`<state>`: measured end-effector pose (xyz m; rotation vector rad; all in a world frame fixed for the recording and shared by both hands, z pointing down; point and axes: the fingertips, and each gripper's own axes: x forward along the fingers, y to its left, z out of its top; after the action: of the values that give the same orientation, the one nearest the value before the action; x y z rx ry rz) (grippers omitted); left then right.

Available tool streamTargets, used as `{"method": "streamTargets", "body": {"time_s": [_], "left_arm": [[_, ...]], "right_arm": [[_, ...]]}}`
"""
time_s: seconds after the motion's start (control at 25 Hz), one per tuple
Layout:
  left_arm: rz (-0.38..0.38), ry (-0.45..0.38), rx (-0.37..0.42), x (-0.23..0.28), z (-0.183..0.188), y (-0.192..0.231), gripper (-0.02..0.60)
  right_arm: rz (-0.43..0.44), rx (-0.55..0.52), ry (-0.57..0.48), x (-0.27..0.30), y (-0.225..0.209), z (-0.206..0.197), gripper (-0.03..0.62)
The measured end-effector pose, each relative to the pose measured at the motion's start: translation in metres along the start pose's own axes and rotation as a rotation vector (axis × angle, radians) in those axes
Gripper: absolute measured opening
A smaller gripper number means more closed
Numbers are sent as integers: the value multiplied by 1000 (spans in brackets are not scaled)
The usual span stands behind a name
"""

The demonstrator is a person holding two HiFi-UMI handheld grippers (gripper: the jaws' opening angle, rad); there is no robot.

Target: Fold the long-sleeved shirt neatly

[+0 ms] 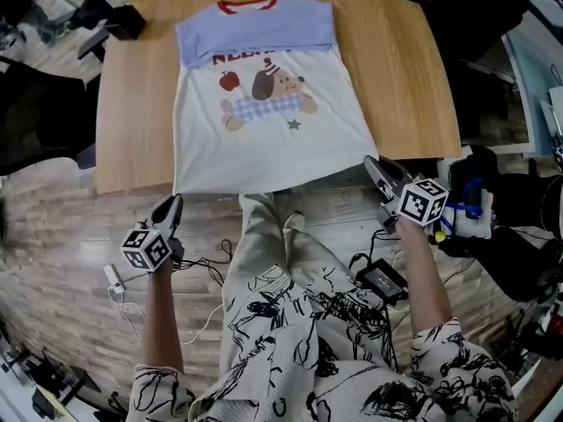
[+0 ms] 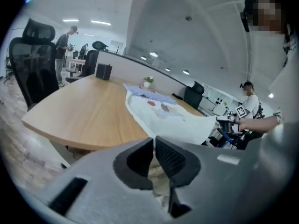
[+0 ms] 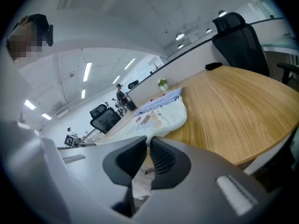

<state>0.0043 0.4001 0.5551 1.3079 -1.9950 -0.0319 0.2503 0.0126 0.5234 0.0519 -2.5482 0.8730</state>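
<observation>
Head view: left gripper [image 1: 175,200] and right gripper [image 1: 370,163] pinch the shirt [image 1: 273,152] hem.

Both arms reach forward, left tool [image 1: 173,204] and right tool [image 1: 372,165] each clamped tight.

Shirt [image 1: 273,156] lettering [image 1: 237,58] partly under blue fold [image 1: 255,29]

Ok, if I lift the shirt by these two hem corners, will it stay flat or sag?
Probably sags: the shirt, pinched by the left hand-held gripper and right hand-held gripper, already curves softly off the table edge. It looks thin, so likely light. The blue folded layer across its chest may slide if jerked.
</observation>
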Motion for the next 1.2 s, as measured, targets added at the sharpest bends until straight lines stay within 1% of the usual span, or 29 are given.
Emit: {"method": "streamTargets", "body": {"time_s": [0.08, 0.2, 0.36, 0.44, 0.68, 0.8, 1.0, 1.2], "left_arm": [[-6, -48, 24, -8, 24, -5, 21], [13, -130, 34, -14, 60, -5, 21], [22, -235, 18, -20, 101, 0, 21], [12, -266, 7, -19, 115, -1, 21], [1, -293, 32, -13, 149, -4, 21], [-5, -321, 32, -7, 175, -1, 21], [-15, -343, 43, 11, 229, 11, 21], [-21, -339, 57, 44, 290, 31, 21]], "right_arm": [[12, -17, -38, -1, 5, 18, 29], [13, -48, -105, -4, 8, 46, 29], [-5, -88, -181, -6, 8, 74, 29], [-20, -111, -206, -6, 6, 84, 29], [-43, -139, -245, 2, 5, 109, 28], [-47, -143, -276, 10, 2, 131, 28], [-42, -154, -324, 34, 5, 182, 28], [-61, -188, -354, 71, 0, 243, 28]]}}
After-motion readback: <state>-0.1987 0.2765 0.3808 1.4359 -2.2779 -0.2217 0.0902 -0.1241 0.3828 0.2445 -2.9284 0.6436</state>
